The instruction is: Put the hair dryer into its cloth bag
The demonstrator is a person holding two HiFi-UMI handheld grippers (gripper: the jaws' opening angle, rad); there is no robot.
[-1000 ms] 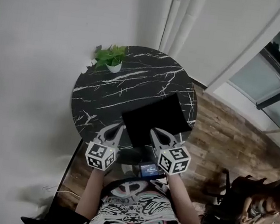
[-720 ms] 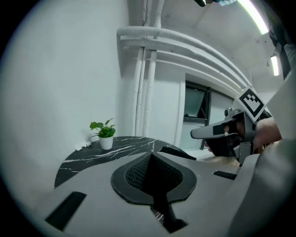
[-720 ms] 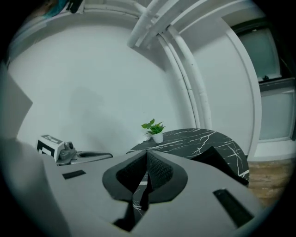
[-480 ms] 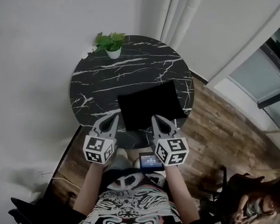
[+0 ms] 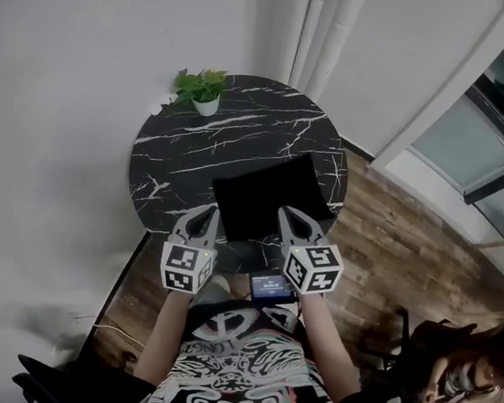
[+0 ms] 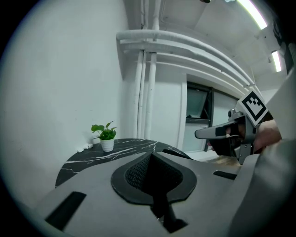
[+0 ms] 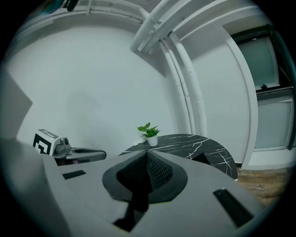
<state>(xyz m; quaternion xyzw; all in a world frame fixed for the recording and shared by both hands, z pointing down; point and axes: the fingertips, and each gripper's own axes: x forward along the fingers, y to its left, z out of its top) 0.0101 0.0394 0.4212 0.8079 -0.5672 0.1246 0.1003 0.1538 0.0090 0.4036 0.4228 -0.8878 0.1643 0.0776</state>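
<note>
**item 1: table** (image 5: 193,156): round, black marble top with white veins; stands on a wood floor (image 5: 385,241) against a white wall (image 5: 65,79).

**item 2: cloth bag** (image 5: 266,198): black, flat, squarish. it lies on the table top toward 5 o'clock from the centre, one edge close to the rim nearest the person. whether the hair dryer is inside cannot be told.

**item 3: potted plant** (image 5: 202,93): small, green leaves, white pot, upright at the table's 11 o'clock rim, well apart from the bag.

**item 4: left gripper** (image 5: 204,217): grey claw with a marker cube, held at the table's 6 o'clock rim, tip just beside the bag's 7 o'clock corner. claw pinched fully together, nothing between the pads.

**item 5: right gripper** (image 5: 288,217): same make, tip just beside the bag's 5 o'clock corner. claw pinched fully together, holding nothing. the two grippers point the same way, toward 12 o'clock, with the bag's near edge between them.

**item 6: small screen** (image 5: 271,288): lit, at the person's chest, between the two marker cubes.

**item 7: shirt** (image 5: 229,377): black with a pale swirling print, at 6 o'clock in the head view.

**item 8: pipes** (image 5: 326,26): white, upright on the wall at 12 o'clock beyond the table.

**item 9: window** (image 5: 482,134): dark-framed, at 2 o'clock.
</note>
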